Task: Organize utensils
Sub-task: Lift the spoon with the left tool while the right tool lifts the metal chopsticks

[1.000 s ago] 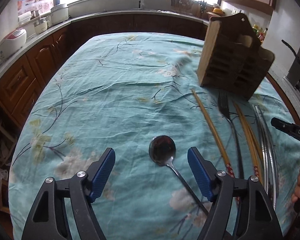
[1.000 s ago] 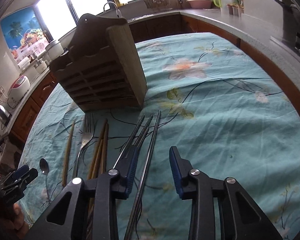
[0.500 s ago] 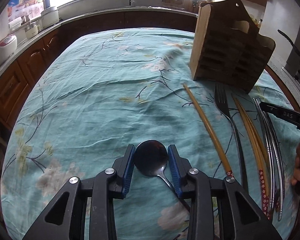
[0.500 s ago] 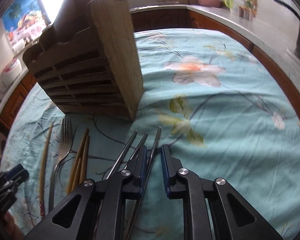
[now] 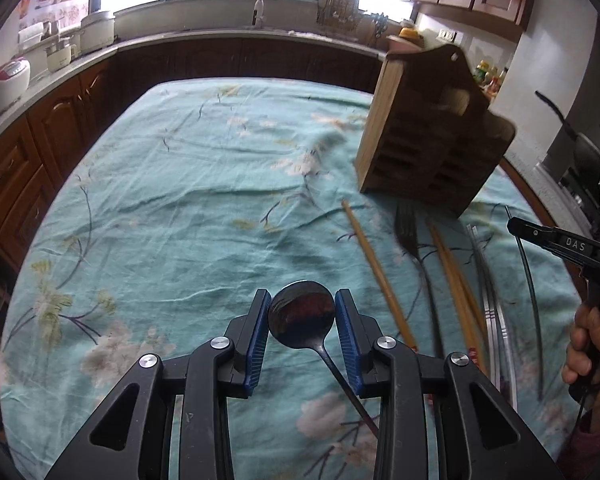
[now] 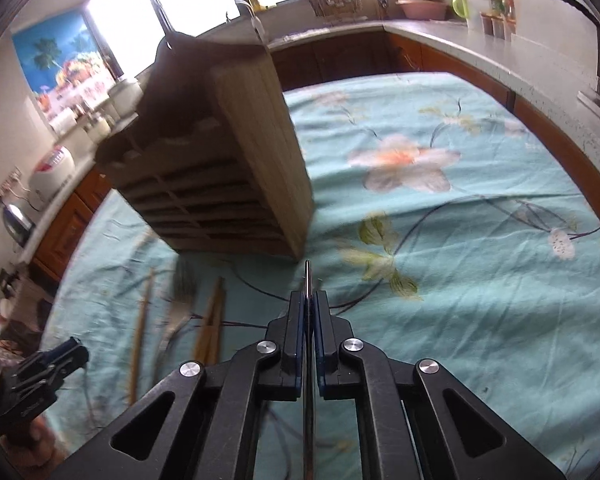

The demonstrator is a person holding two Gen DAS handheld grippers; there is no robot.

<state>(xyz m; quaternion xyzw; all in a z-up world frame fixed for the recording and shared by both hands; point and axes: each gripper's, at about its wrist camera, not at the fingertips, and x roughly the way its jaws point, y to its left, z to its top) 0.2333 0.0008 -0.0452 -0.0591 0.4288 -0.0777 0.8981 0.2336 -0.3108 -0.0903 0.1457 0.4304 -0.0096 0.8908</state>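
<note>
Steel spoon (image 5: 302, 316), bowl forward, clamped by left gripper (image 5: 302, 332); right gripper (image 6: 308, 320) pinches chopstick (image 6: 307, 276) lengthwise.

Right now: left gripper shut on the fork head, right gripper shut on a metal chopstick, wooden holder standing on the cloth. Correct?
One error: the left gripper is shut on the spoon, gripping its bowl, not on the fork, which lies untouched on the cloth; the left wrist view shows this. The right gripper is shut on a metal chopstick, and the wooden holder stands on the cloth.

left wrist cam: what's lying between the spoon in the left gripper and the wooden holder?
In the left wrist view, only bare floral tablecloth lies between the spoon and the wooden holder; the single wooden chopstick runs just right of that line.
</note>
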